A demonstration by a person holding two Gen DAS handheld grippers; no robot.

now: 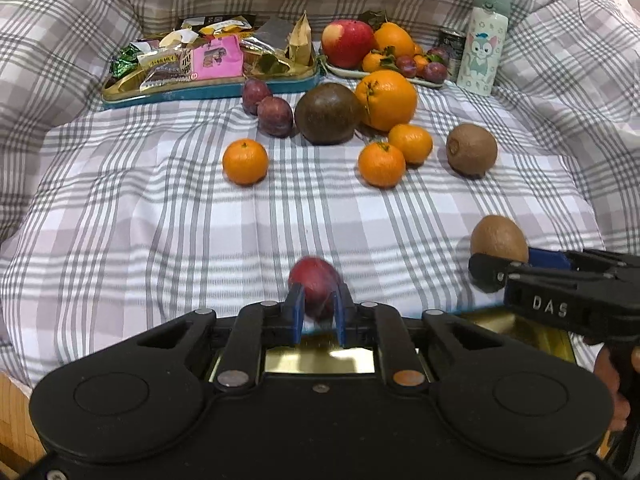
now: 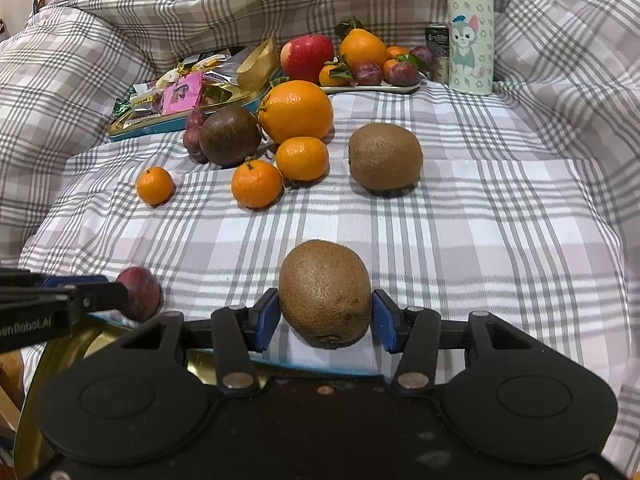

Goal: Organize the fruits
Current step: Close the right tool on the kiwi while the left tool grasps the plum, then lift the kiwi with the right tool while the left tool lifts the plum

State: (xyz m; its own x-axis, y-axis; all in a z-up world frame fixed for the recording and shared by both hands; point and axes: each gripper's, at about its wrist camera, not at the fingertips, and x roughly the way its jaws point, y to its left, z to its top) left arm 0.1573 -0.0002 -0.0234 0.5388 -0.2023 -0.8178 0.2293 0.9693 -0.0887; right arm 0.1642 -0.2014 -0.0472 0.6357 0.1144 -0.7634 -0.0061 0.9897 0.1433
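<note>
My left gripper [image 1: 319,294] is shut on a blurred red-purple plum [image 1: 314,276] just above the checked cloth. The same plum [image 2: 140,292] shows at the left of the right wrist view, at the tip of the left gripper [image 2: 104,296]. My right gripper [image 2: 326,316] is shut on a brown kiwi [image 2: 325,292], its blue pads [image 2: 266,318] pressing both sides. That kiwi [image 1: 498,238] and the right gripper [image 1: 490,268] appear at the right of the left wrist view. A gold-lined tin [image 1: 516,324] lies under both grippers at the near edge.
Loose on the cloth are a second kiwi [image 2: 384,156], a large orange [image 2: 296,110], a dark round fruit [image 2: 230,136], three mandarins and two plums [image 1: 266,106]. Behind stand a plate of fruit [image 2: 372,89], a snack tin [image 1: 208,90], a can and a bottle [image 2: 470,28].
</note>
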